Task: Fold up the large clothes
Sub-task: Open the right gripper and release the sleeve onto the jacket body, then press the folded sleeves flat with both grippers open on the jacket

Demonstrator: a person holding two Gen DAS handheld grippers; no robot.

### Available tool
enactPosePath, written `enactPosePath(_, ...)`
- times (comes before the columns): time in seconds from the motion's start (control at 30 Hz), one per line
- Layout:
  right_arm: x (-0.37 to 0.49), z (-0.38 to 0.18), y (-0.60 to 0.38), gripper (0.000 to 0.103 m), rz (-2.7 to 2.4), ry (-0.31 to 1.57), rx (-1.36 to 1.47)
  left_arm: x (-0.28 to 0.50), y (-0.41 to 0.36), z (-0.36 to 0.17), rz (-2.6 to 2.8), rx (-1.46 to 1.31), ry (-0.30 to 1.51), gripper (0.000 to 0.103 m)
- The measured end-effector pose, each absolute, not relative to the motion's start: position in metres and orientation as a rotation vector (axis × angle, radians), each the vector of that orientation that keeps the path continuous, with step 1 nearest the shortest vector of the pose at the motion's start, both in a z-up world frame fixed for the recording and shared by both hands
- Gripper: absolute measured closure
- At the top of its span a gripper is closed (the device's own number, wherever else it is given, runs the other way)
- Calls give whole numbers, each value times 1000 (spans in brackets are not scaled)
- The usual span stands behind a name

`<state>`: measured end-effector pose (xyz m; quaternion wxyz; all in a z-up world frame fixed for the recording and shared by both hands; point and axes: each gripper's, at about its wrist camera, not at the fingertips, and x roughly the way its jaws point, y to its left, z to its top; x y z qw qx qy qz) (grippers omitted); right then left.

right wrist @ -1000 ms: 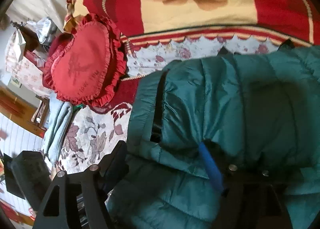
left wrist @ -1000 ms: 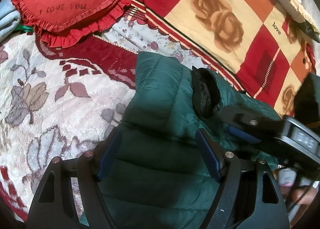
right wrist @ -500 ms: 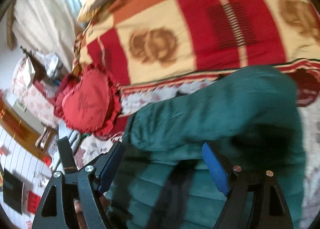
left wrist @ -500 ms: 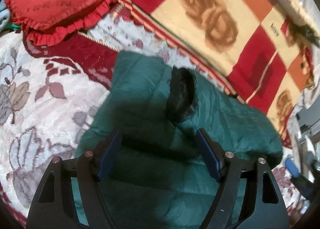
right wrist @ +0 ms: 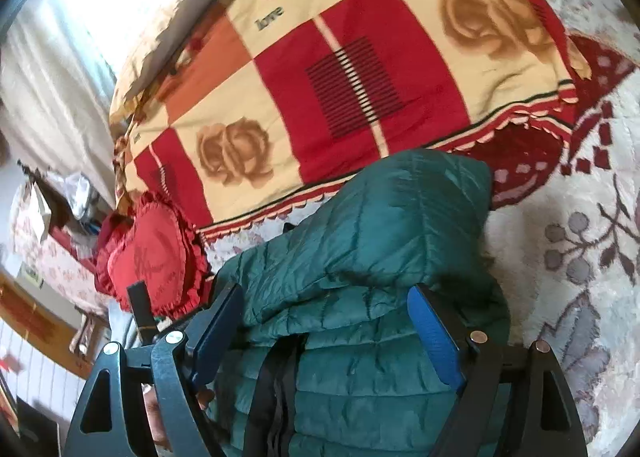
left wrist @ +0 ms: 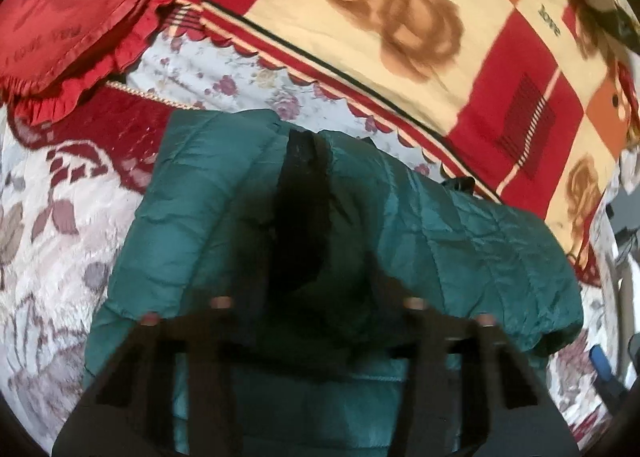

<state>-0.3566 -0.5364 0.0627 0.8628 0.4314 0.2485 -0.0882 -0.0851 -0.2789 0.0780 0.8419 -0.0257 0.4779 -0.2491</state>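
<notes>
Left wrist view showed the green puffer jacket (left wrist: 400,241) lying across the floral bedspread (left wrist: 60,257), doubled over itself, its black-lined cuff (left wrist: 304,209) resting on top near the middle. The left gripper (left wrist: 316,309) was blurred and dark at the foot of the frame; its jaws had just been closing, standing far narrower than half a second before. They sat over the padded fabric around the cuff, but the blur prevented any finding on whether the pads pressed the cloth, so a grip could not be confirmed.

Right wrist view showed the right gripper (right wrist: 320,333) with jaws wide apart, having just opened slightly further. Its blue pads (right wrist: 432,333) flanked the folded upper layer of the jacket (right wrist: 360,241) without pinching it. A second earlier this claw was buried in the padding; it had since swung round to face the jacket from the other end, with the heart-shaped red cushion (right wrist: 156,257) now at its left and the checked rose blanket (right wrist: 340,77) beyond.

Assessment: the right claw appears to have released a completed fold, and the upper layer lay in place unaided. The left claw appears to be taking a fresh hold for the next fold. The bulky padding may spring back if left unweighted. The jacket remained well clear of the cushion, its far edge close to the blanket.
</notes>
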Motion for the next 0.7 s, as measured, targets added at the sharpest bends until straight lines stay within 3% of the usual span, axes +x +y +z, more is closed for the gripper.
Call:
enactPosePath(0.07,-357,64,-540,21,-206,524,895,-84,-272,87,-561,-88,1003,79)
enactPosePath(0.33,-329,70,-538,22,-272,591,815,-66,-215,110,-515,-170,944,81)
enactPosePath(0.57,-254,49,-507,40,-266,779,659,-73,-213,74,-492,-125,999,81)
enactPosePath(0.7,-231,31,-497,40,-303,891,494,-76,-214,69,-496,-99,992,80)
